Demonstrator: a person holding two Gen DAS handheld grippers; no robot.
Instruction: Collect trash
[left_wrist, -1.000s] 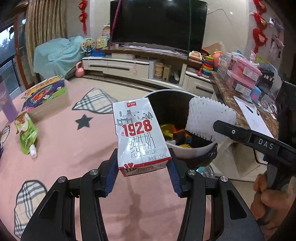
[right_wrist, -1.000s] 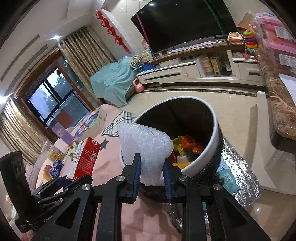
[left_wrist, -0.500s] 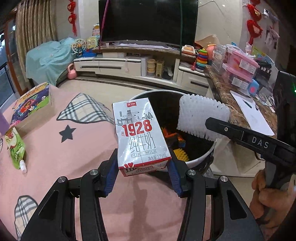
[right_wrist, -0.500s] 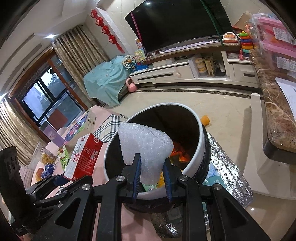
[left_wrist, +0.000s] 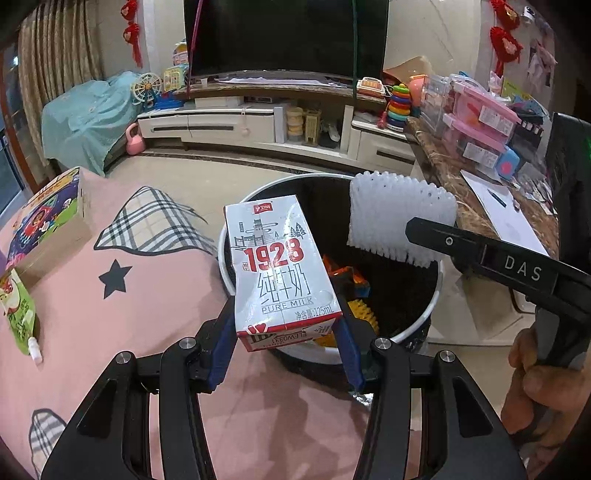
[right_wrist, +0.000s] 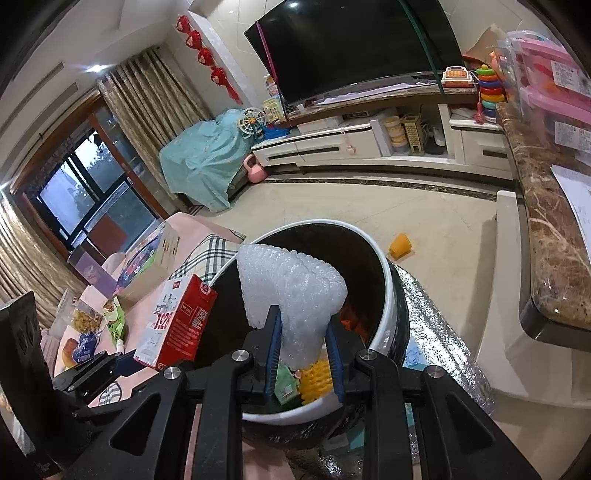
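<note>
The left gripper (left_wrist: 284, 332) clamped a milk carton (left_wrist: 282, 269), the right gripper (right_wrist: 304, 354) clamped foam netting (right_wrist: 291, 291), both over the bin (right_wrist: 386, 295), unreleased; a pouch (left_wrist: 18, 314) remained on the bench (left_wrist: 129, 314).

Carton (left_wrist: 282, 273) and foam (left_wrist: 400, 218) above bin (left_wrist: 424, 321)

Each black tool (left_wrist: 284, 343) has blue pads, silver screws; one bears white "DAS" lettering.

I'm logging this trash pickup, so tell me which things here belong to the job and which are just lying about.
Part of the job:
milk carton in the left gripper
white foam net in the right gripper
trash bin

Lying about:
green pouch
picture box
orange cup on the floor
</note>
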